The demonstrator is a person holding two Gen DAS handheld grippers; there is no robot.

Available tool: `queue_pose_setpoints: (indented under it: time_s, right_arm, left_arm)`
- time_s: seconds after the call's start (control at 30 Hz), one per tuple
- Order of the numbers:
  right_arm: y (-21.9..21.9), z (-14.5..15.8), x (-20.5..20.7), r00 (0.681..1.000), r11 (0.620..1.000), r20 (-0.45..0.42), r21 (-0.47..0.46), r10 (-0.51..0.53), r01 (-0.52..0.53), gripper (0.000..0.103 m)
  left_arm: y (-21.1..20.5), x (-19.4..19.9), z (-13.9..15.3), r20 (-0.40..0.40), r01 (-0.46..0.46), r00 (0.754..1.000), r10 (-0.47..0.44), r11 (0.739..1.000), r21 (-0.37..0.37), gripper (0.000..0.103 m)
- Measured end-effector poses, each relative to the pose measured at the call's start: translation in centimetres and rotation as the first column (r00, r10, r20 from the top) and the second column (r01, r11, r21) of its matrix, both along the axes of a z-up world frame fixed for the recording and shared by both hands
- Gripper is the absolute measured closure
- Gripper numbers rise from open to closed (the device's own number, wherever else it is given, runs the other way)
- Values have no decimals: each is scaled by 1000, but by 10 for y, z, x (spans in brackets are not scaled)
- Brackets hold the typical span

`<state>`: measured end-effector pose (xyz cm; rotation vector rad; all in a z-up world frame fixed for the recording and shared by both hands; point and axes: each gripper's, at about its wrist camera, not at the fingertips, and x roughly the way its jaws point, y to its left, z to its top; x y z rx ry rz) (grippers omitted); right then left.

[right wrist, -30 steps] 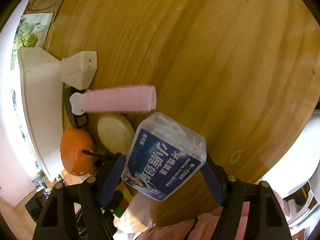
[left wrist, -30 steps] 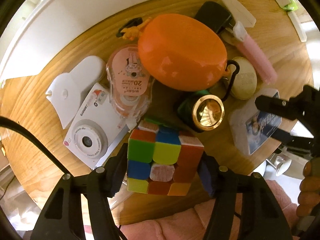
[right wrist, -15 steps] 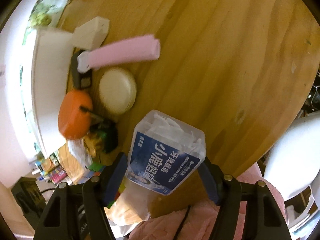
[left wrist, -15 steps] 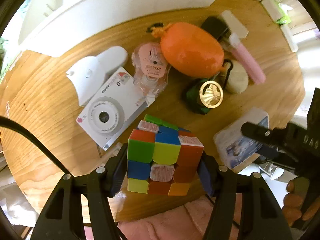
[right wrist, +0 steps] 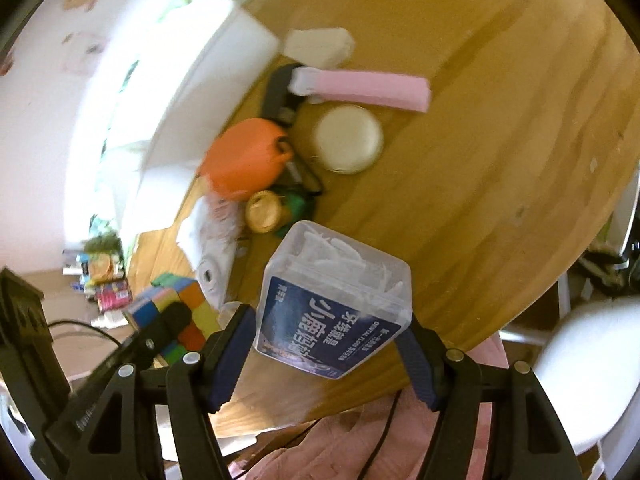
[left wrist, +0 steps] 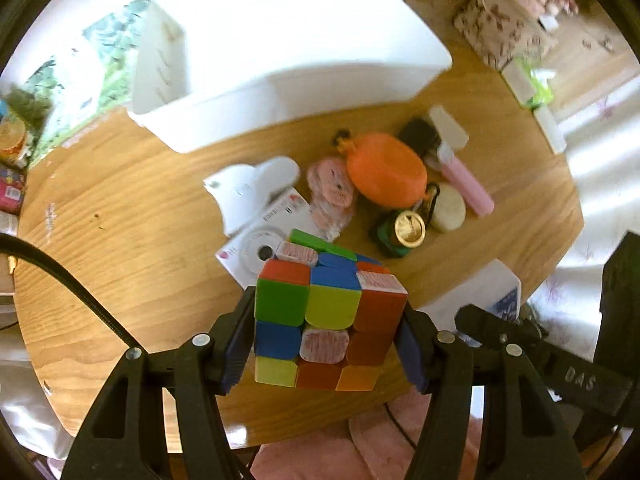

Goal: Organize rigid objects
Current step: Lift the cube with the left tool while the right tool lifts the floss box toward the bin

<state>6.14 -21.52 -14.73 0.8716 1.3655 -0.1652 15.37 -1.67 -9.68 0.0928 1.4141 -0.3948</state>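
Observation:
A scrambled colour cube (left wrist: pixel 320 312) hangs above the round wooden table (left wrist: pixel 120 220), with my left gripper (left wrist: pixel 326 332) shut on its two sides. My right gripper (right wrist: pixel 332 336) is shut on a clear dental floss box (right wrist: pixel 340 292) with a blue label, also lifted off the table near its front edge. In the right wrist view the cube (right wrist: pixel 188 308) shows at lower left. The floss box (left wrist: pixel 488 292) appears to the right of the cube in the left wrist view. A white bin (left wrist: pixel 280 52) stands at the far side of the table.
On the table lie an orange pouch (left wrist: pixel 384 176), a white camera (left wrist: pixel 264 240), a pink tape dispenser (left wrist: pixel 332 188), a gold-lidded green item (left wrist: pixel 408 228), a cream round case (left wrist: pixel 450 210) and a pink roller (left wrist: pixel 464 180). A white chair (right wrist: pixel 580 372) stands at the right.
Both grippers have risen with the cube and the floss box still held. The table items look smaller and the white bin has come into full view.

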Motion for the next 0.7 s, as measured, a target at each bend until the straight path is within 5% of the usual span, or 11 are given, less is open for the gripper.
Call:
queue_pose_setpoints:
  time_s: [0.33,0.7]
  right_arm:
    - [8,66,23,961,989,249,-110,122,-97,33]
    - [6,100,69,891,960,382,-222,246,-170,33]
  left_arm:
    - [29,21,24,93,-126,988,127,992,-13,37]
    - [36,61,45,165,-263,950,264,964,-26,37]
